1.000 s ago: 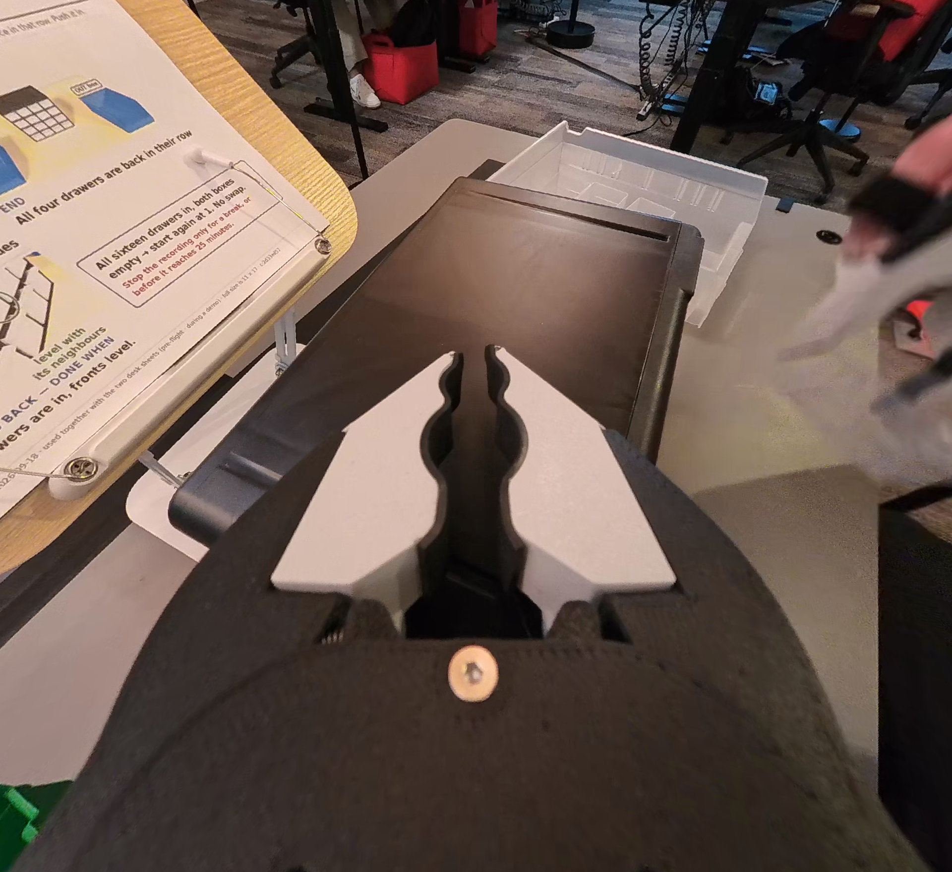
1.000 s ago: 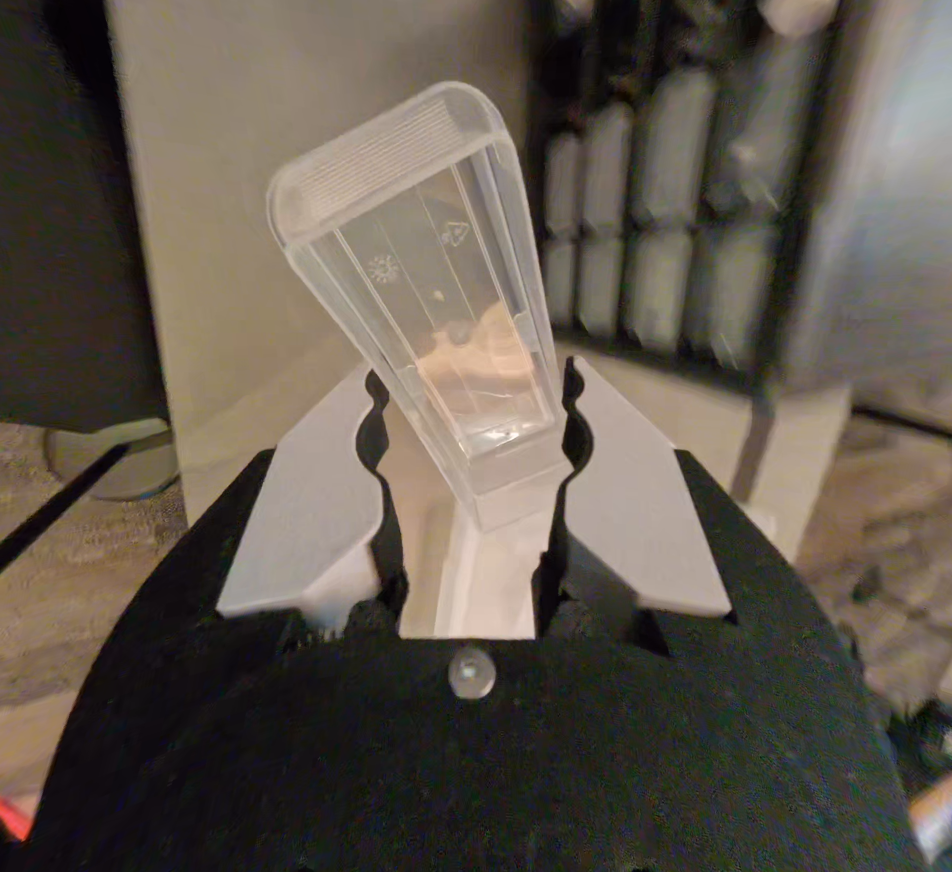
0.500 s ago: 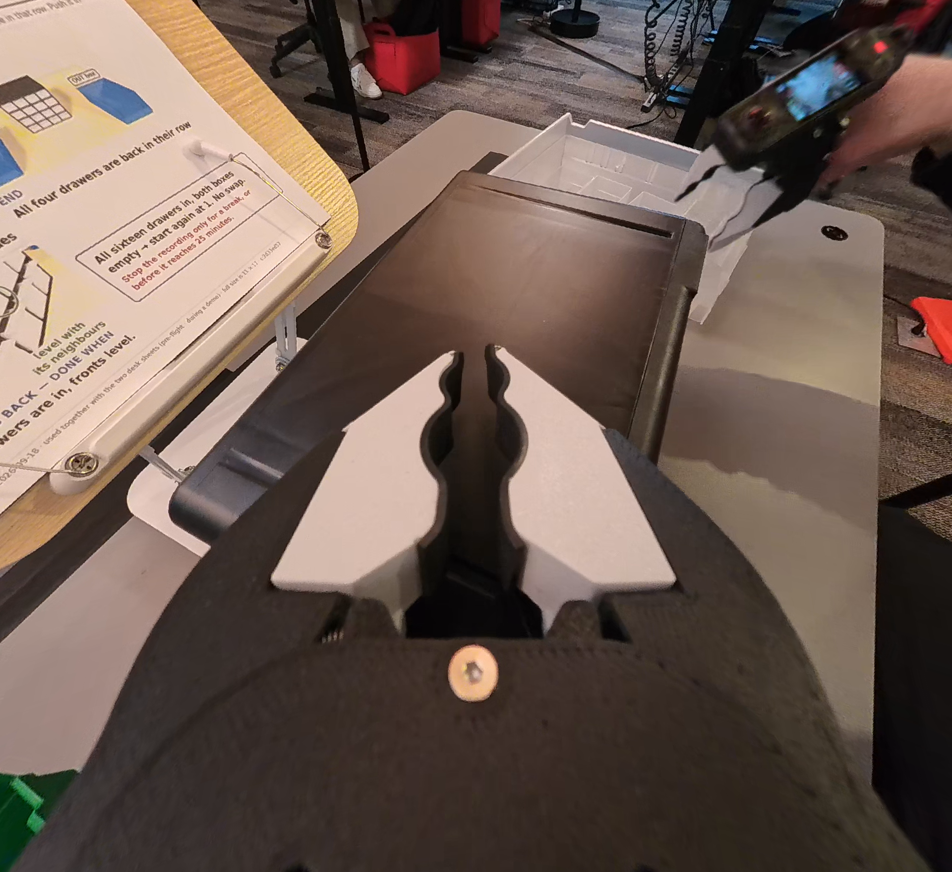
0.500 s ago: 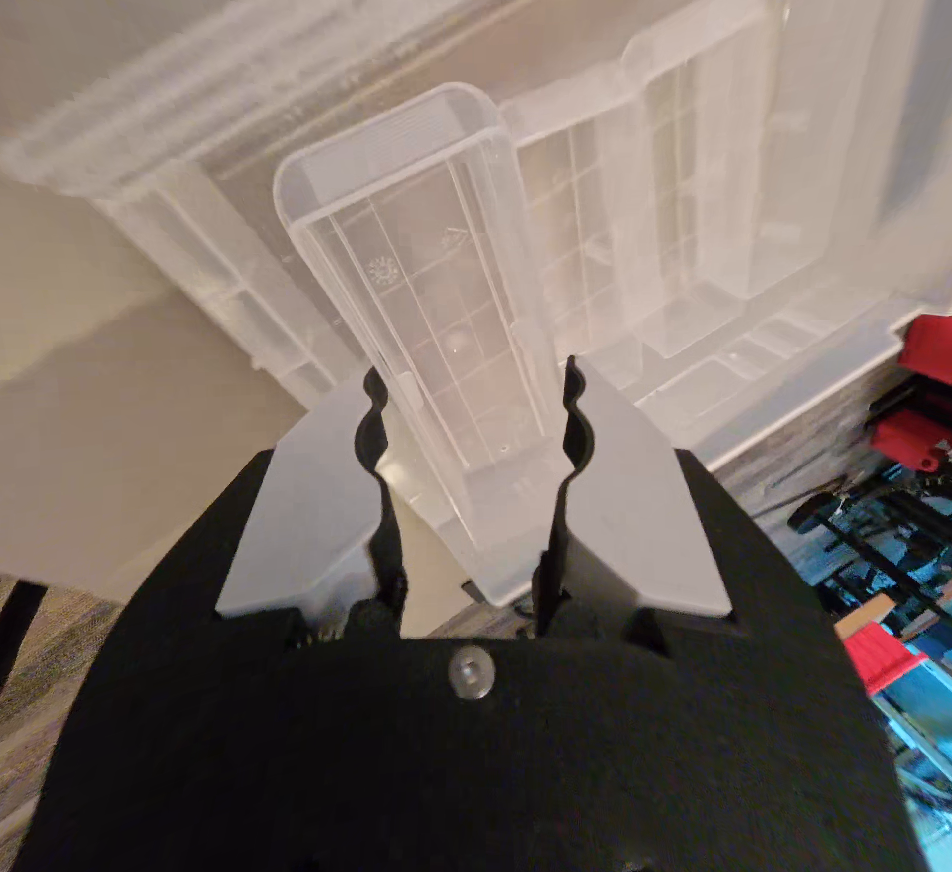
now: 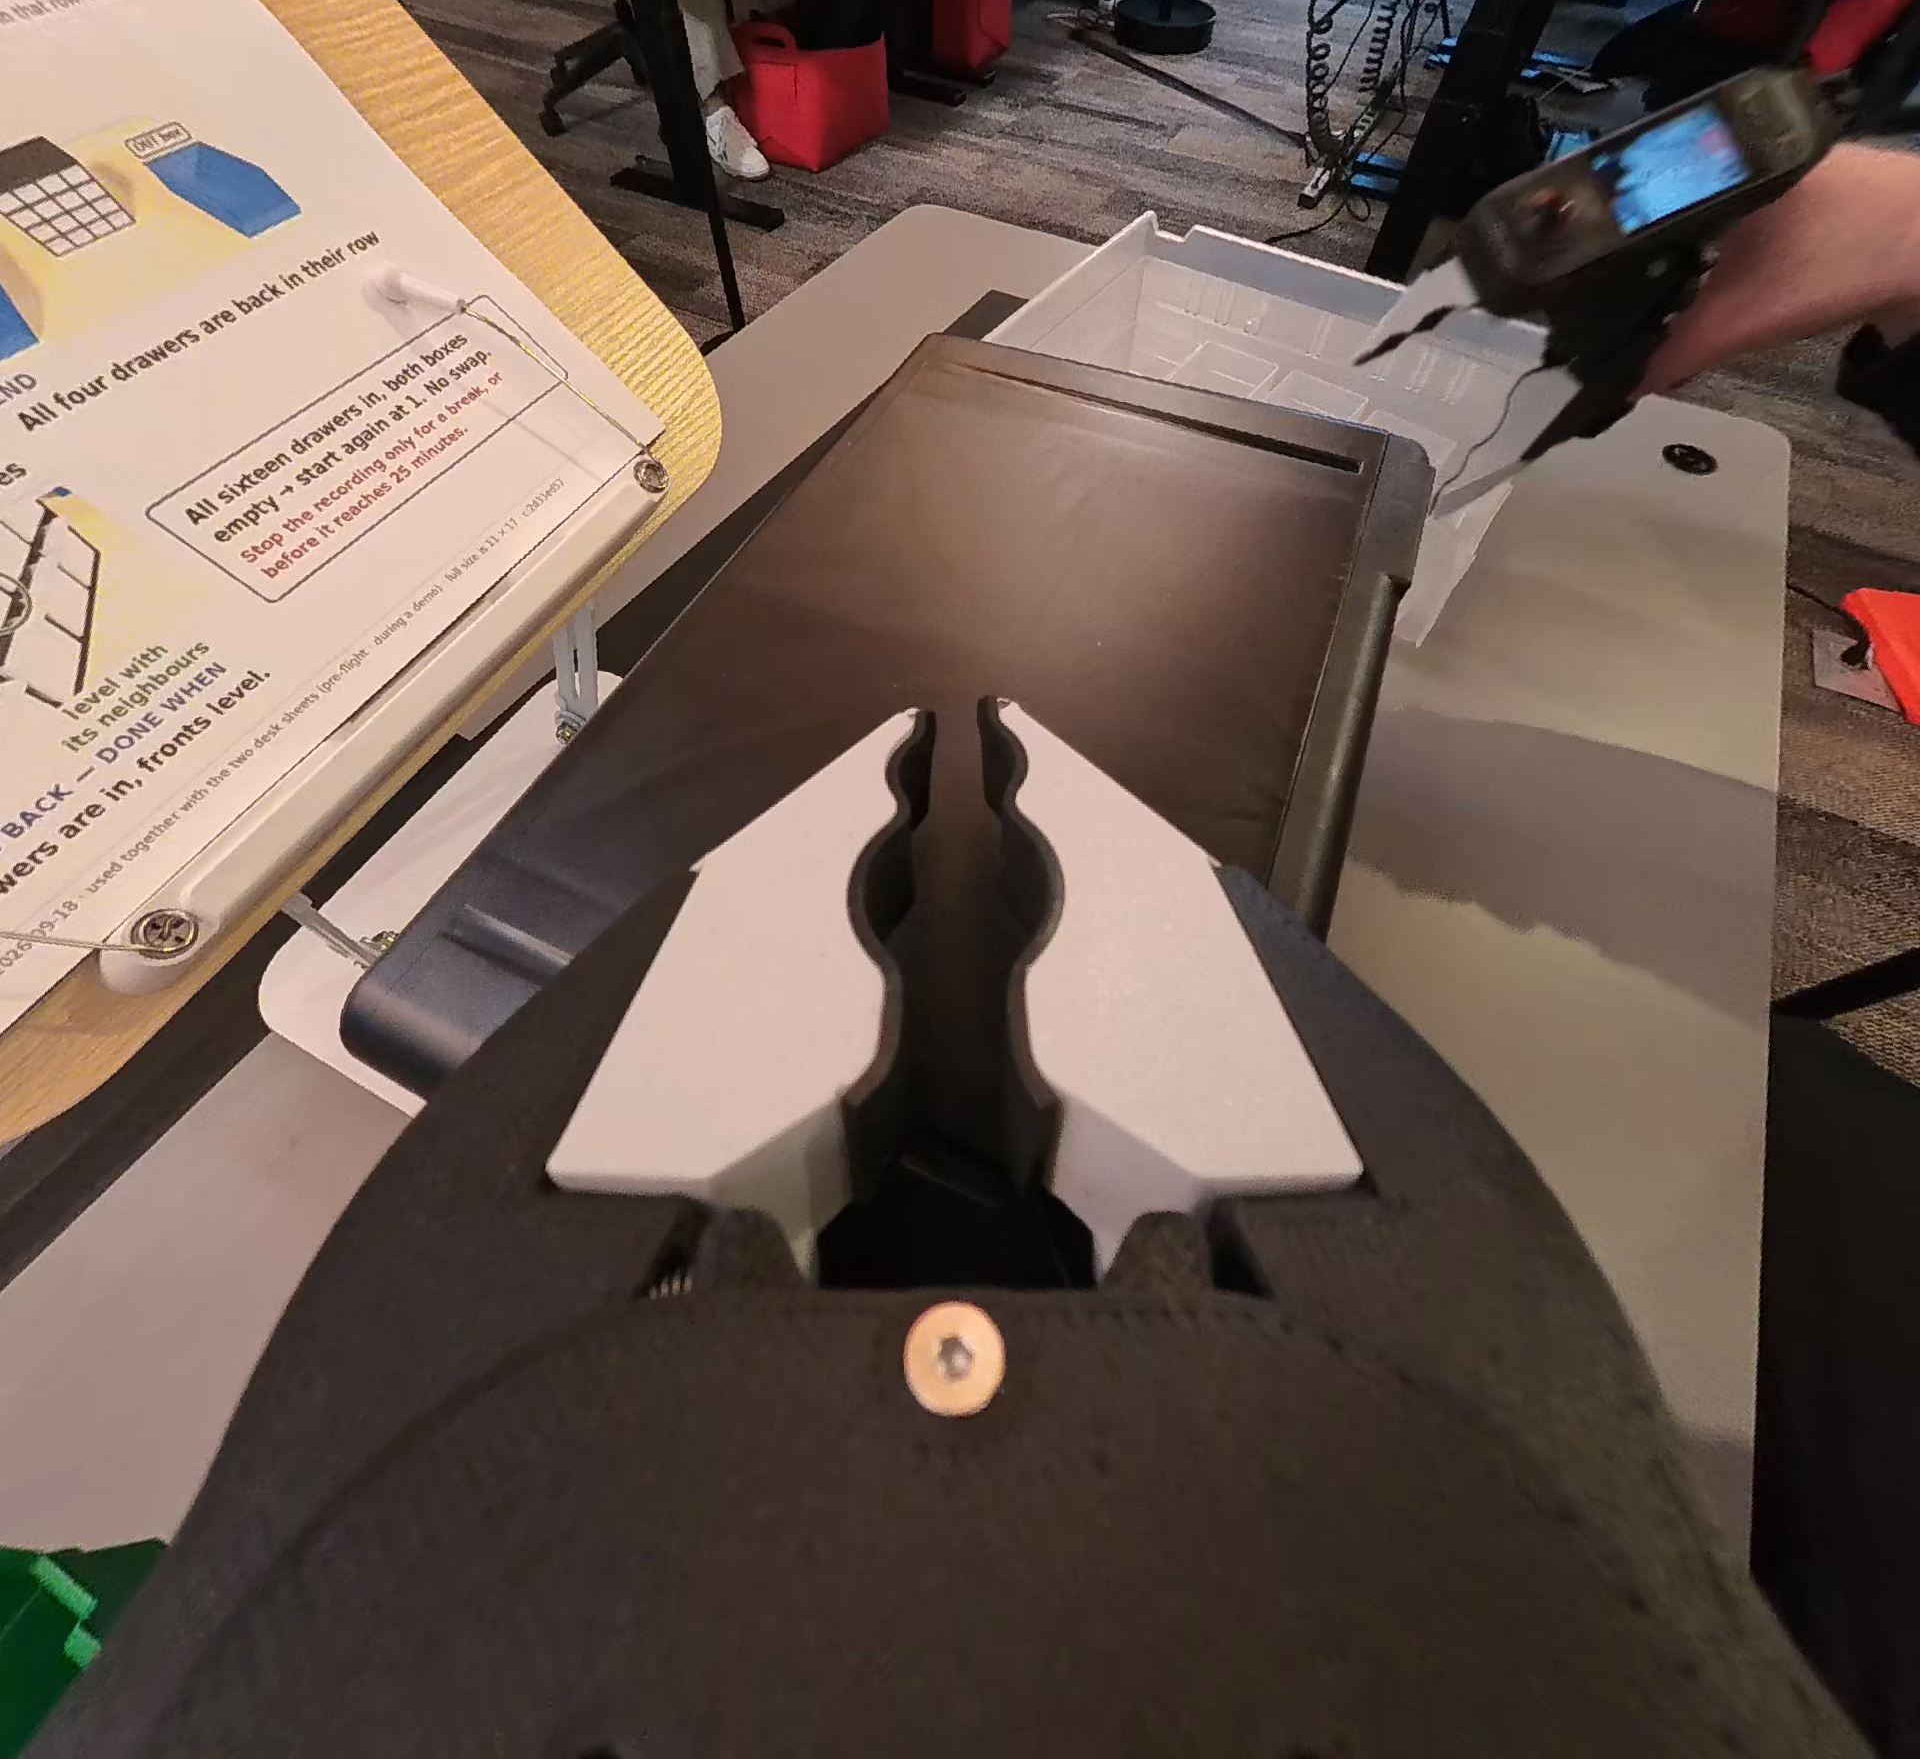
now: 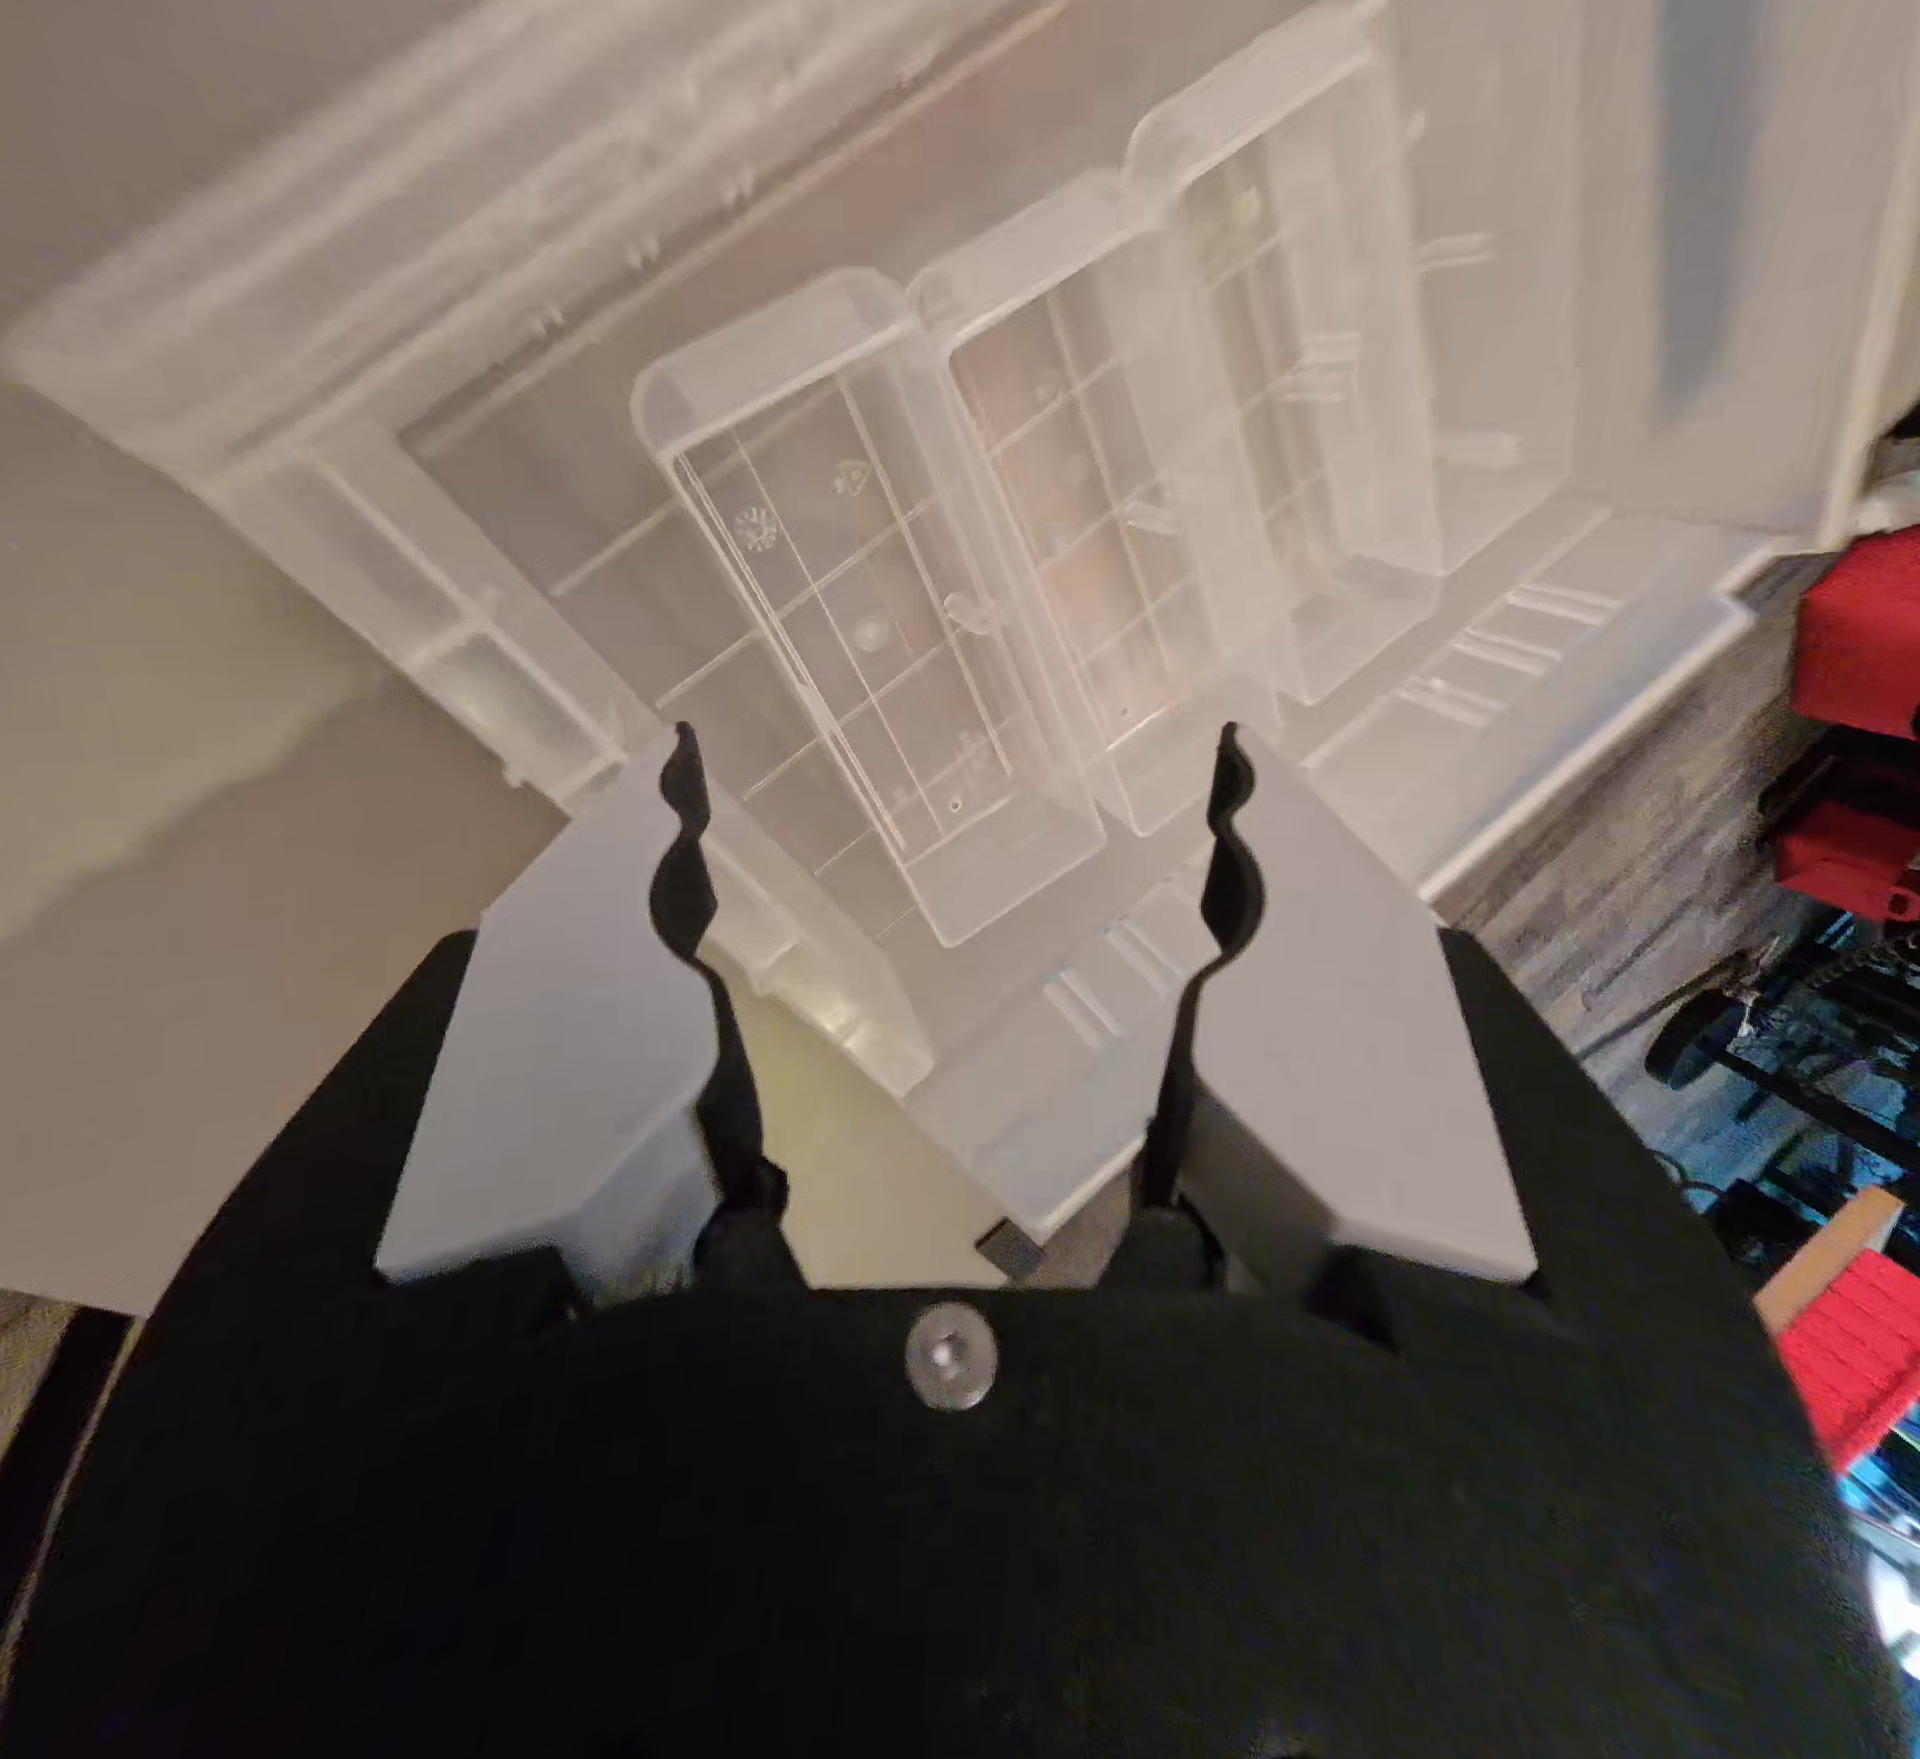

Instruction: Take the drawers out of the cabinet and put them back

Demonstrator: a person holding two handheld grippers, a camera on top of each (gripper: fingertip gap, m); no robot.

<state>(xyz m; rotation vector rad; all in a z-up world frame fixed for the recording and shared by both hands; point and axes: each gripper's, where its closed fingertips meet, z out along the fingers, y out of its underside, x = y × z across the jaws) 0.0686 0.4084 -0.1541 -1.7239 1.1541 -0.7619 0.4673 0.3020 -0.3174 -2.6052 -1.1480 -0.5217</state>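
R gripper (image 6: 951, 743) is hanging over the white bin (image 6: 343, 462), jaws spread wide w/ nothing btwn them. Clear drawer (image 6: 883, 608) is lying in the bin at 12 o'clock of the tips, touching a 2nd drawer (image 6: 1091, 566) at its 3 o'clock. L gripper (image 5: 956, 722) is sitting nearly closed, empty, over the black cabinet (image 5: 1039, 566); bin (image 5: 1226, 307) is at its 1 o'clock.
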